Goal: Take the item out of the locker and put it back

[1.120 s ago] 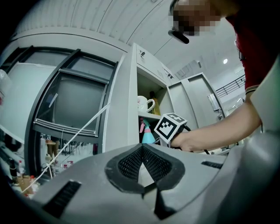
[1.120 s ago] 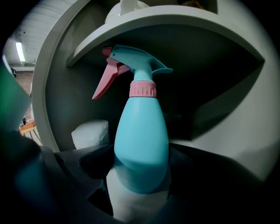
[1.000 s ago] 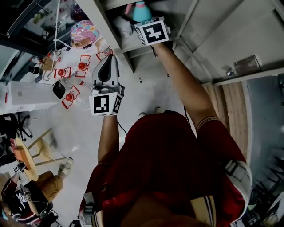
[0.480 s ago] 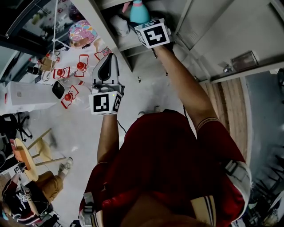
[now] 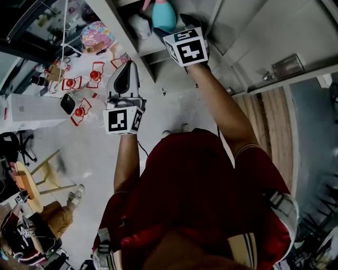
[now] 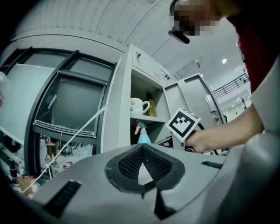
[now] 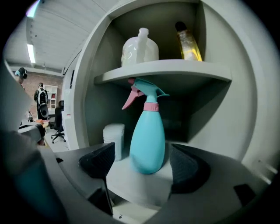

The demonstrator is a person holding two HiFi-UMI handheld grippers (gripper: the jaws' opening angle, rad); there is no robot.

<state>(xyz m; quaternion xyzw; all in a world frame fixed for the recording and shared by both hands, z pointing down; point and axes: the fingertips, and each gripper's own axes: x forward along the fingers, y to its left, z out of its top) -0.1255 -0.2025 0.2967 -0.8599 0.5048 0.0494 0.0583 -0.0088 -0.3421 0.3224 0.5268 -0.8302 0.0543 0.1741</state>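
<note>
A teal spray bottle (image 7: 148, 135) with a pink trigger stands upright on the lower shelf (image 7: 144, 181) of the open locker; it also shows in the head view as the bottle (image 5: 163, 16). My right gripper (image 7: 143, 165) is open, one jaw on each side of the bottle's base and a little short of it, touching nothing. In the head view only its marker cube (image 5: 186, 47) shows, at the locker mouth. My left gripper (image 5: 128, 65) hangs out in front of the locker, well left of the bottle. It is shut, the left gripper (image 6: 142, 148) holding nothing.
The upper shelf (image 7: 170, 68) holds a white mug (image 7: 139, 48) and a yellow bottle (image 7: 188, 43). A white cylinder (image 7: 113, 138) stands left of the spray bottle. The locker door (image 5: 253, 42) hangs open at the right. Red-and-white items (image 5: 84, 84), a white box (image 5: 31, 108) and a stool (image 5: 45, 179) are on the floor.
My right gripper has drawn back a little from the shelf, while the spray bottle stays standing there. The left gripper has hardly moved.
</note>
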